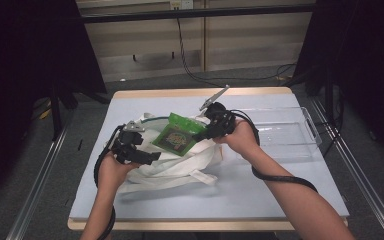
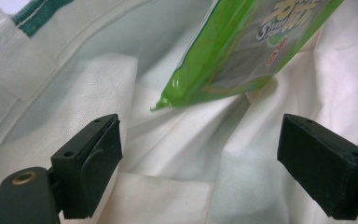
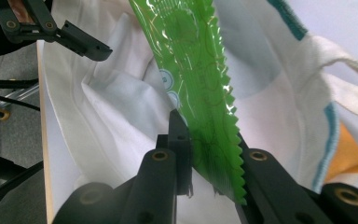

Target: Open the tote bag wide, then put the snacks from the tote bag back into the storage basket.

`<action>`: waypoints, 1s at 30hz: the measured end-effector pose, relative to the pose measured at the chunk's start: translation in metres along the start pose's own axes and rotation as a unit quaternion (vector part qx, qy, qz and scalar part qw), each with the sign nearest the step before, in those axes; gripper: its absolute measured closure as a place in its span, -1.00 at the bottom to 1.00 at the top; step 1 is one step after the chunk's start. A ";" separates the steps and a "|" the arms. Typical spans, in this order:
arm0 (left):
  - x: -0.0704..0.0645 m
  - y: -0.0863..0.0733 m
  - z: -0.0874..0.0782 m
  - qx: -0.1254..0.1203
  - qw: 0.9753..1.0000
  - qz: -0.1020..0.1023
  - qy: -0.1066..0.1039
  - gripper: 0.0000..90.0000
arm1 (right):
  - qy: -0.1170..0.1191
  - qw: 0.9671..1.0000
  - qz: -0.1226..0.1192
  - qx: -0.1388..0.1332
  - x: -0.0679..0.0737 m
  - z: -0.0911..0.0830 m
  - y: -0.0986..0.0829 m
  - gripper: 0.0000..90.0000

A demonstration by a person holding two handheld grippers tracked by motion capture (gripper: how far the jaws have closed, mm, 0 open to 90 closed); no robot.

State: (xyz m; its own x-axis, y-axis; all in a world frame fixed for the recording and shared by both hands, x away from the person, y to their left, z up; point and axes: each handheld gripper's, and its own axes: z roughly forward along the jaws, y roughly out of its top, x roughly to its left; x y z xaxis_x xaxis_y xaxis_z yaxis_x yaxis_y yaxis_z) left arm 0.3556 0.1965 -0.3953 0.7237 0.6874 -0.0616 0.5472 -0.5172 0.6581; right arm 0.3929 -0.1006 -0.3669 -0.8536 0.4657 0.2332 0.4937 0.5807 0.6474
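A green snack packet (image 1: 177, 137) hangs tilted over the mouth of a white cloth tote bag (image 1: 180, 165) that lies crumpled on the table. My right gripper (image 1: 203, 133) is shut on the packet's serrated top edge; its jaws pinch the green foil (image 3: 196, 79) at the right gripper (image 3: 209, 156). My left gripper (image 1: 147, 157) stands open at the bag's left side. In the left gripper view its jaws are wide apart over the white cloth (image 2: 74, 88), and the packet's lower corner (image 2: 242, 51) hangs just above the left gripper (image 2: 200, 140).
A clear plastic tray (image 1: 307, 125) stands at the table's right, beyond my right hand. The bag has teal trim and loose handles (image 1: 200, 176) trailing toward the front. Something orange (image 3: 352, 158) shows at the bag's edge. Bare blue-grey table (image 1: 230, 200) lies in front.
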 end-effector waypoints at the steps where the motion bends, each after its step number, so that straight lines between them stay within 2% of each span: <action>1: 0.000 0.000 -0.001 0.001 1.000 0.005 0.001 -0.70 | 0.000 1.000 0.000 0.000 0.000 -0.001 0.000 0.80; 3: 0.001 0.001 -0.001 0.003 1.000 0.006 -0.008 -0.72 | -0.001 1.000 0.000 -0.001 0.001 -0.004 0.001 0.80; 6: 0.000 0.002 -0.001 -0.003 1.000 0.006 -0.006 -0.75 | 0.000 1.000 -0.008 0.002 0.004 -0.010 0.004 0.80; 10: 0.001 0.002 0.000 -0.008 1.000 -0.009 -0.011 -0.78 | -0.002 1.000 -0.009 0.009 0.008 -0.016 0.008 0.80; 11: 0.003 0.002 0.000 -0.002 1.000 -0.010 -0.020 -0.79 | -0.003 1.000 -0.012 0.009 0.007 -0.017 0.008 0.80; 12: 0.003 0.002 0.000 0.000 1.000 -0.013 -0.019 -0.79 | -0.007 1.000 -0.012 0.009 0.007 -0.018 0.009 0.80; 13: 0.003 0.002 0.001 0.000 1.000 -0.014 -0.020 -0.79 | -0.009 1.000 -0.011 0.009 0.007 -0.019 0.009 0.80; 14: 0.002 0.001 0.002 -0.010 0.999 -0.025 -0.020 -0.80 | -0.007 1.000 -0.008 0.009 0.007 -0.020 0.009 0.80; 17: 0.002 0.000 0.001 -0.009 0.999 -0.030 -0.015 -0.80 | -0.012 1.000 0.000 0.006 0.005 -0.022 0.008 0.80; 18: 0.004 0.000 0.001 -0.003 1.000 -0.023 -0.017 -0.80 | -0.009 1.000 0.002 0.005 0.005 -0.023 0.008 0.80; 19: 0.002 -0.001 0.002 -0.009 0.999 -0.033 -0.017 -0.80 | -0.008 1.000 0.003 0.001 0.004 -0.024 0.008 0.80; 22: 0.001 0.000 0.001 -0.008 1.000 -0.028 -0.009 -0.80 | -0.011 1.000 -0.002 0.001 0.005 -0.027 0.009 0.80; 24: -0.001 0.002 0.001 -0.012 0.999 -0.024 -0.017 -0.80 | -0.010 1.000 0.001 -0.002 0.006 -0.030 0.010 0.80; 27: -0.002 0.002 0.001 -0.014 1.000 -0.021 -0.011 -0.80 | -0.010 1.000 -0.006 -0.001 0.008 -0.035 0.012 0.80; 30: -0.001 0.000 0.001 -0.006 1.000 -0.017 -0.015 -0.80 | -0.010 1.000 -0.005 0.000 0.008 -0.040 0.014 0.80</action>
State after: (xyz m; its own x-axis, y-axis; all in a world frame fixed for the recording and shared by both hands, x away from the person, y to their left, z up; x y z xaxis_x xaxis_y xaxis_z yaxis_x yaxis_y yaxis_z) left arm 0.3556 0.1956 -0.3956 0.7170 0.6889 -0.1062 0.5668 -0.4875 0.6641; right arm 0.3863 -0.1149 -0.3267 -0.8554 0.4725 0.2121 0.4846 0.5857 0.6498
